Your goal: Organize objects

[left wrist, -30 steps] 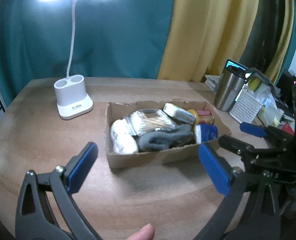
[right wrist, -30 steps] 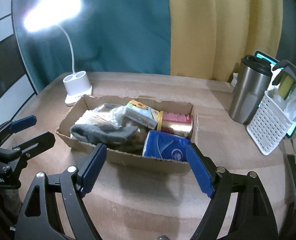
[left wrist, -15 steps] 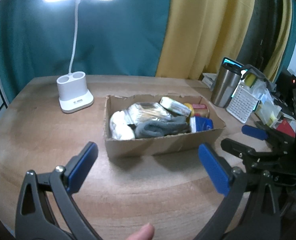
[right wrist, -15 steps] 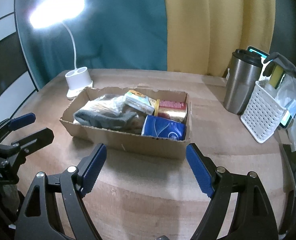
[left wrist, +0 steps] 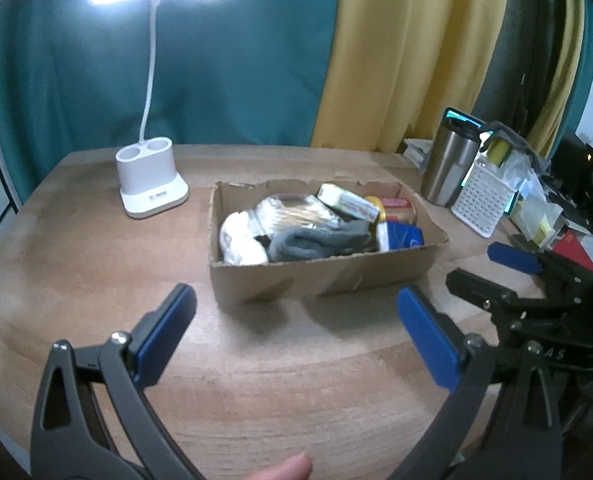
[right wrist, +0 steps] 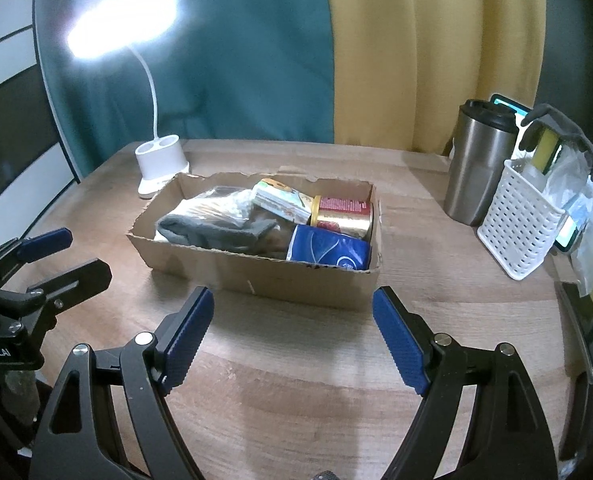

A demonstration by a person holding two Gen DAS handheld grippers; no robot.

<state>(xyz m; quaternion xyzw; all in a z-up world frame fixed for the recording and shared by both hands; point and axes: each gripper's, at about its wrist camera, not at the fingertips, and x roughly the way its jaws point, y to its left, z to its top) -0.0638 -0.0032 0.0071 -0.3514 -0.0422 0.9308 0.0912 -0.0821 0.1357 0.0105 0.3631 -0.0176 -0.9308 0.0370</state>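
While you hold both tools above the wooden table (right wrist: 296, 400), your left gripper (left wrist: 296, 332) gapes w/ nothing between its blue pads; your right gripper (right wrist: 292, 328) is spread wide too, also empty; the cardboard box (right wrist: 296, 280) sits just ahead of both, mid-table; inside it: grey sock (right wrist: 216, 232), blue packet (right wrist: 328, 248), gold can (right wrist: 344, 212), clear bag (left wrist: 296, 216); white lamp (left wrist: 152, 184) to its left, steel tumbler (right wrist: 480, 168) & white basket (right wrist: 516, 232) to its right.

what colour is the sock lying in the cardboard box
Grey. The sock shows best in the right wrist view, draped across the other items.
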